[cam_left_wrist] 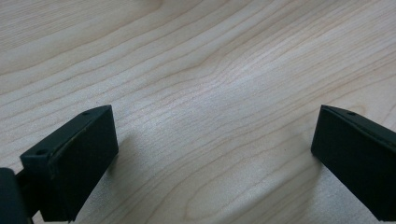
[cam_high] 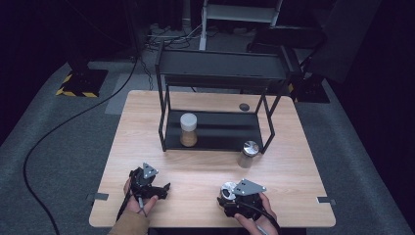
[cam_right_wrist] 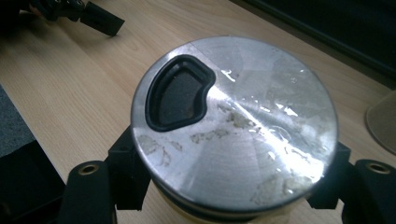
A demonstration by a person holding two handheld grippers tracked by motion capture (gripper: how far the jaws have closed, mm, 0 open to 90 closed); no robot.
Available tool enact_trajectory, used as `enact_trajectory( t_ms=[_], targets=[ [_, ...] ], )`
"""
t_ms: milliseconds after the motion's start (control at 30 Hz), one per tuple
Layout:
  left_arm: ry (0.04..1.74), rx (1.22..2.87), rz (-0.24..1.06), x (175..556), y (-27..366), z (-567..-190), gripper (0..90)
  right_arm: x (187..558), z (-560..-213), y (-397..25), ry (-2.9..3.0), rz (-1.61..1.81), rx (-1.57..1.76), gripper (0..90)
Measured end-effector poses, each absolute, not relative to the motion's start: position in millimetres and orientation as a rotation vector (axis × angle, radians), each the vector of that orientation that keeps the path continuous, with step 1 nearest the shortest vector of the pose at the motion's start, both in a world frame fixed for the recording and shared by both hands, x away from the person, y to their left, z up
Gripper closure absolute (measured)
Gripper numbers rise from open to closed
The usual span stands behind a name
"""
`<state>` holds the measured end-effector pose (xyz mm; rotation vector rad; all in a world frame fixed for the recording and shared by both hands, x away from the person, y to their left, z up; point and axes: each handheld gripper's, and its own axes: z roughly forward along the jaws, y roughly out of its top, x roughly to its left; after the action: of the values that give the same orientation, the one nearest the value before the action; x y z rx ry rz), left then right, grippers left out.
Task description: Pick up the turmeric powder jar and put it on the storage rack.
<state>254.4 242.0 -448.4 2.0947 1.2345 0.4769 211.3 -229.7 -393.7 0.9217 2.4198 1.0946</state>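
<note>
Already we have the right gripper [cam_right_wrist: 224, 186] clamped on the shaker jar [cam_right_wrist: 233, 135] just under its slick brushed-metal lid, where a rigid, probably light body should hold firmly, while our left gripper [cam_left_wrist: 212, 154] hangs open over the bare table [cam_left_wrist: 210, 70].

The shaker [cam_right_wrist: 233, 135] is a round jar with a brushed-metal lid, upright near the front right of the table, clamped at its sides between the two black jaws of the right gripper [cam_high: 240, 195]. Its flat lid bears a black-rimmed, kidney-shaped pour opening toward one edge and is smeared with pale dried patches and bright glints. In the high view the lid [cam_high: 228, 190] shows as a small silver disc
</note>
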Motion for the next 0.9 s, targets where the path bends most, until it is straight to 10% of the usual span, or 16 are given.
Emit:
enact_trajectory(
  t_ms=[900],
  targets=[
    [1.242, 2.093, 0.478, 254.1, 240.8, -448.1, 0.4, 247.8, -340.1, -221.2, 2.363, 1.100, 0.891, 31.8]
  ],
)
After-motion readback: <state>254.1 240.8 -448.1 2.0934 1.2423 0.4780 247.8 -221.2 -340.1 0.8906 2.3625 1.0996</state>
